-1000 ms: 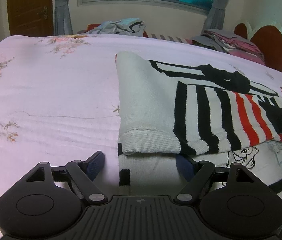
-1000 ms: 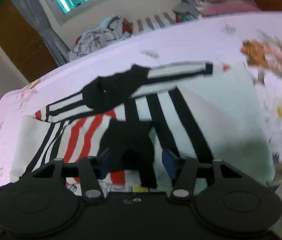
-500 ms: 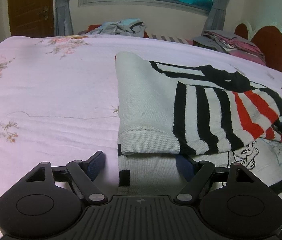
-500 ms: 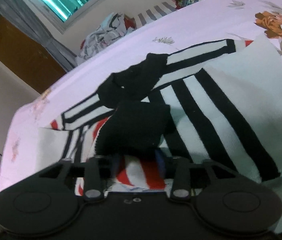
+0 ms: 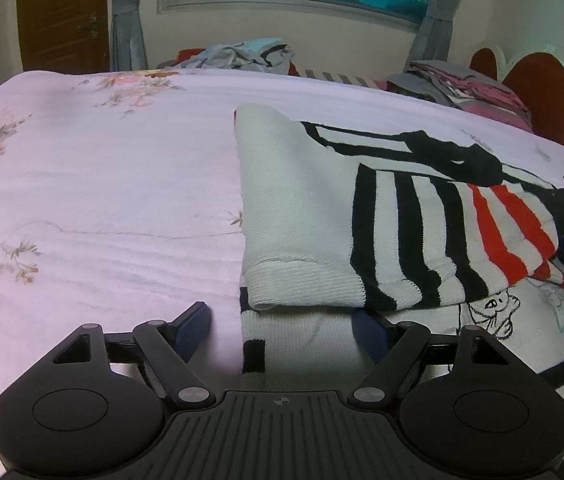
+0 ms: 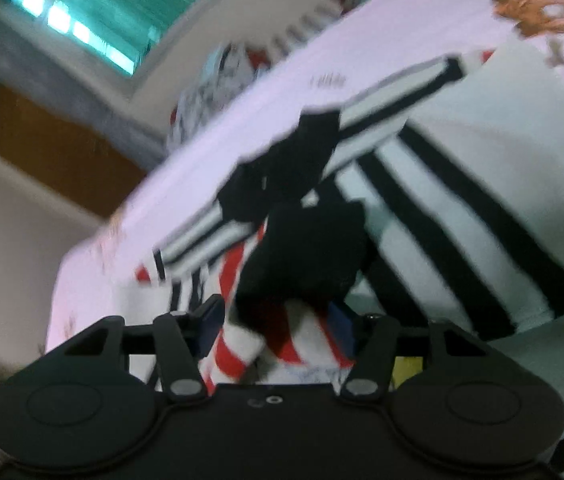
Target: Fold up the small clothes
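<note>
**Two sleeves in, the crosswise fold still to come**

Through the left wrist view we see our left gripper (image 5: 282, 322) low over the near edge of the striped sweater (image 5: 310, 208), its fingers spread wide and gripping nothing. One blue pad sits on the pink floral bedsheet (image 5: 102, 208); the other is tucked under the white ribbed cuff (image 5: 302, 284) of a sleeve that lies folded across the body. The sweater rests flat on the bed, right of centre. A heap of clothes (image 5: 242, 54) waits beyond the bed's far edge, and a folded stack (image 5: 462, 90) sits near the headboard.

Through the right wrist view, which is blurred by motion, we find our right gripper (image 6: 278, 320) with its fingers apart around the black cuff (image 6: 306, 252) of the other sleeve and its red-striped cloth below. We judge it loose rather than pinched, though the blur leaves some doubt.

We reckon the task roughly midway: both sleeves appear turned in over the body, while the fold across the length, and the remaining heap, are still ahead.
</note>
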